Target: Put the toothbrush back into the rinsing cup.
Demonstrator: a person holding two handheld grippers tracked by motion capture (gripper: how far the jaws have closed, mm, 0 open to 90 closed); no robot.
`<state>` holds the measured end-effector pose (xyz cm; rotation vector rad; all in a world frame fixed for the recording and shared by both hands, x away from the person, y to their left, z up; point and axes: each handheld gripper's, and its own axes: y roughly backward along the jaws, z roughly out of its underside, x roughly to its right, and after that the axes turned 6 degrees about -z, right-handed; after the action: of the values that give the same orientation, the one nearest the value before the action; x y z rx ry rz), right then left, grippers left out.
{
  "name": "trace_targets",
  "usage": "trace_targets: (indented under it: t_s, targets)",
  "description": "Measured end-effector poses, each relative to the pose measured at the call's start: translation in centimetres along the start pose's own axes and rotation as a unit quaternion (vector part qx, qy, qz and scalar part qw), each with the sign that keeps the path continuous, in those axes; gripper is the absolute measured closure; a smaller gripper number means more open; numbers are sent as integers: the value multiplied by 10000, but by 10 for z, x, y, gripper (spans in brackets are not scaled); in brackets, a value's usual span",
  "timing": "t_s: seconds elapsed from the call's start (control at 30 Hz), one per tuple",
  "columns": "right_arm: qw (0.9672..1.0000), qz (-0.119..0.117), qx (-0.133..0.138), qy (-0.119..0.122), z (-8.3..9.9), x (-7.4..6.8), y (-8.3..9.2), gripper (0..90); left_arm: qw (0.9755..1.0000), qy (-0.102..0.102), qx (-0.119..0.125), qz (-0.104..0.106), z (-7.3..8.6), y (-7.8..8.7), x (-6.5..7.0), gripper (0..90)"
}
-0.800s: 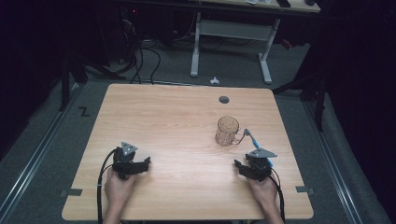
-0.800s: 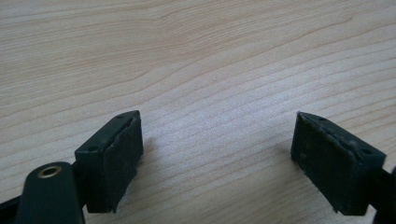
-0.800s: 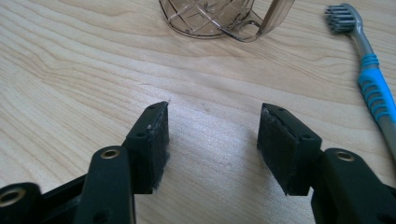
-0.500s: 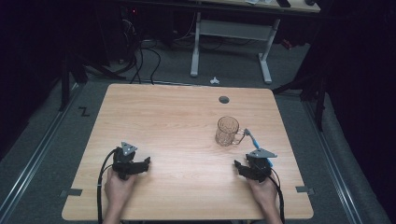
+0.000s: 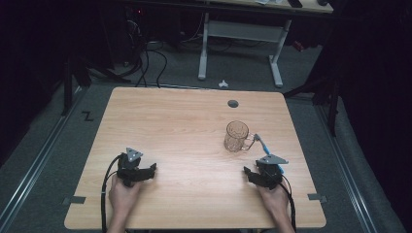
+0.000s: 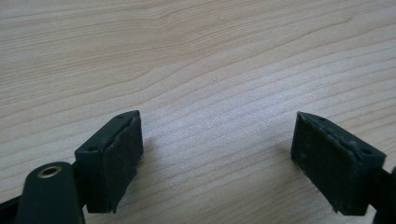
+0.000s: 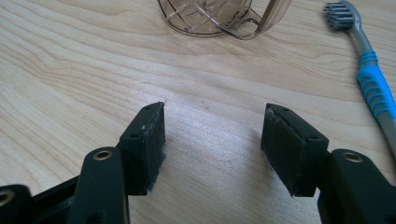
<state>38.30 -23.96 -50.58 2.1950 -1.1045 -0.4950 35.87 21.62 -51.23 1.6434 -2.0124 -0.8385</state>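
A light wooden table [image 5: 184,126] stands on grey carpet [image 5: 43,160] in a dark room, a white-legged desk [image 5: 240,31] behind.

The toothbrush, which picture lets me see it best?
The right gripper view: there the toothbrush lies flat on the table, close enough to see its bristles and blue-and-grey handle. In the high view it is a small blue streak beside the clear mug. The left gripper view looks at bare wood.
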Motion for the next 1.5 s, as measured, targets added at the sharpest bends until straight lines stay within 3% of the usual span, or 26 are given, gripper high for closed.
trace_targets:
  t_s: [0.23,0.27,0.53,0.83,1.5]
  targets:
    - [10000,-14,6,5,1,-1,1,418,10000,-3,-4,2,0,0,0,173]
    - [10000,3,21,-13,2,-1,2,458,10000,-2,-4,2,0,0,0,173]
    - [10000,64,19,-51,4,-1,5,532,10000,-10,-7,1,0,0,0,173]
    - [9999,79,-71,-67,6,0,14,551,10000,-8,-2,3,0,0,0,173]
    - [9995,192,107,-234,20,12,39,592,10000,-6,-1,3,0,0,0,173]
